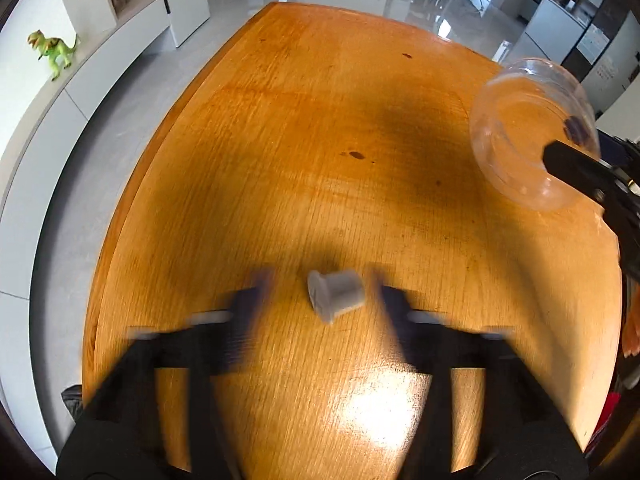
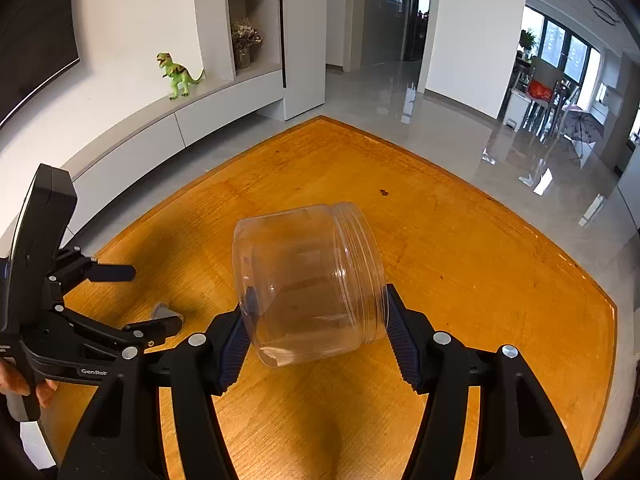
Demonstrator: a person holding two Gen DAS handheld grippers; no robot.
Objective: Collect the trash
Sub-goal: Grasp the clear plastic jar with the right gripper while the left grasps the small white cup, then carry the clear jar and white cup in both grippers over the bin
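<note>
Left tool (image 1: 320, 296), seen from its own wrist camera, is spread wide and blurred, its two black fingers either side of a small grey flanged plug (image 1: 334, 295) lying on its side on the orange wooden worktop (image 1: 320, 120), not touching it. At the far right, a clear plastic jar (image 1: 528, 132) hangs above the worktop.

From the right wrist camera, the right tool (image 2: 316, 320) pinches that jar (image 2: 308, 284) by its sides, tilted, threaded mouth toward the upper right. The left tool (image 2: 156, 298) stands at the left, with "GenRob" partly readable on its body. A green toy dinosaur (image 2: 178, 76) stands on a shelf behind.
</note>
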